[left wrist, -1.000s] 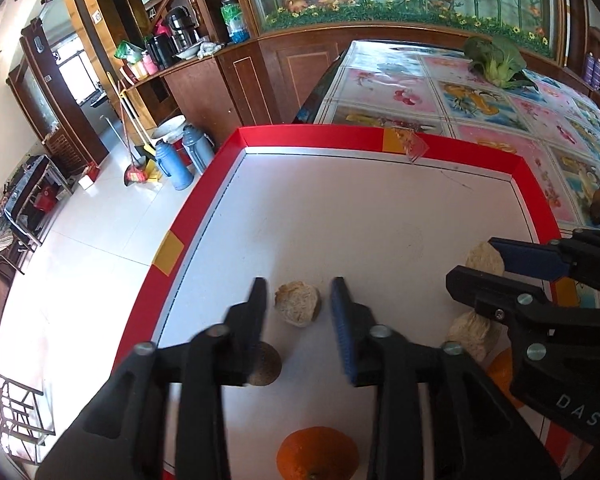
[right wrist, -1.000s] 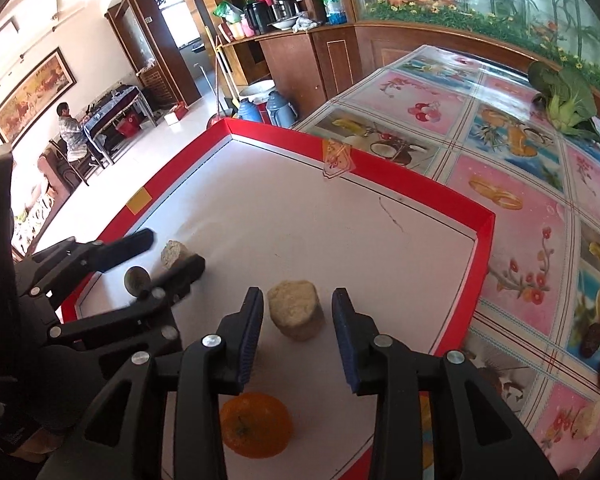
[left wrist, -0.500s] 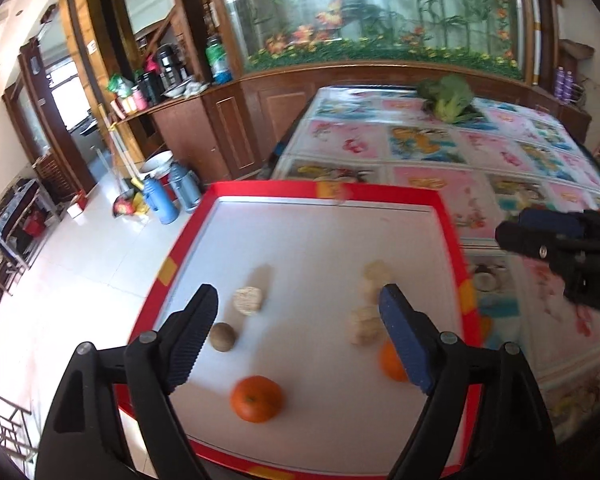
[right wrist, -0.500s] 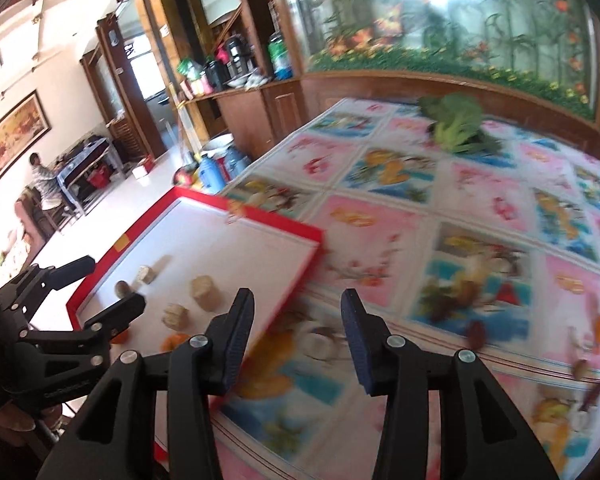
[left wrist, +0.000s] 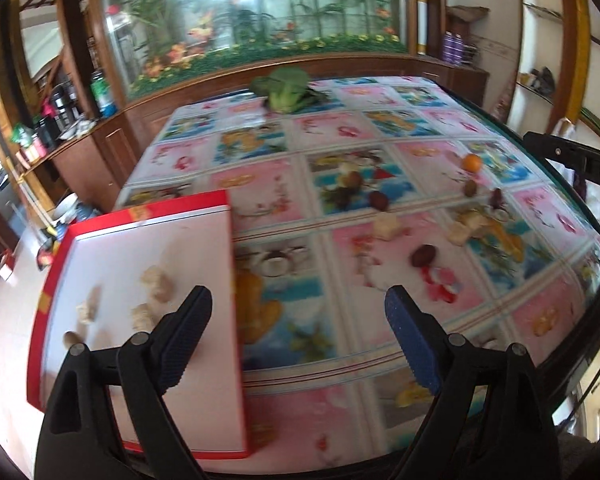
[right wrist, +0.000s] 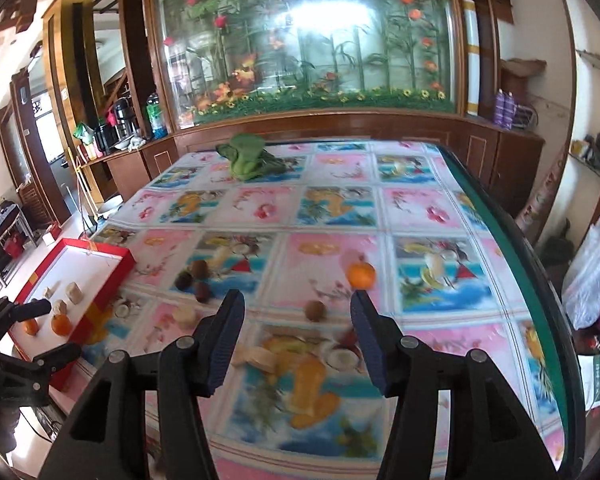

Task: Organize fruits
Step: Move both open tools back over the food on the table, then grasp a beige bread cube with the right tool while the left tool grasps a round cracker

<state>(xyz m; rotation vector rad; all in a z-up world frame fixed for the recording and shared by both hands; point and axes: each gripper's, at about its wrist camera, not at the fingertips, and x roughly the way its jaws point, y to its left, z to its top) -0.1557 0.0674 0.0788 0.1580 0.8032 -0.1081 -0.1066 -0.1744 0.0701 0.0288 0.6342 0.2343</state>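
Note:
A red-rimmed white tray (left wrist: 56,264) (right wrist: 112,280) lies at the table's left edge with several pale fruit pieces (left wrist: 156,284), a kiwi (left wrist: 71,337) and two oranges (right wrist: 61,324) in it. Loose fruit lies on the patterned tablecloth: an orange (right wrist: 362,275) (left wrist: 471,163), a kiwi (right wrist: 315,311), dark fruits (right wrist: 199,269) (left wrist: 423,255) and pale pieces (left wrist: 386,226) (right wrist: 185,315). My left gripper (left wrist: 298,336) is open and empty, above the tray's right edge. My right gripper (right wrist: 298,338) is open and empty, above the loose fruit. The left gripper also shows in the right wrist view (right wrist: 40,328).
A green leafy vegetable (right wrist: 248,160) lies at the far side of the table. A wooden cabinet with an aquarium (right wrist: 300,52) stands behind. The table's green edge (right wrist: 512,240) runs on the right, with a white plastic bag (right wrist: 596,264) beyond it.
Both grippers have pulled up and back from the tray and swung right toward the loose fruit on the tablecloth. Both have opened wider and left the pale pieces in the tray.

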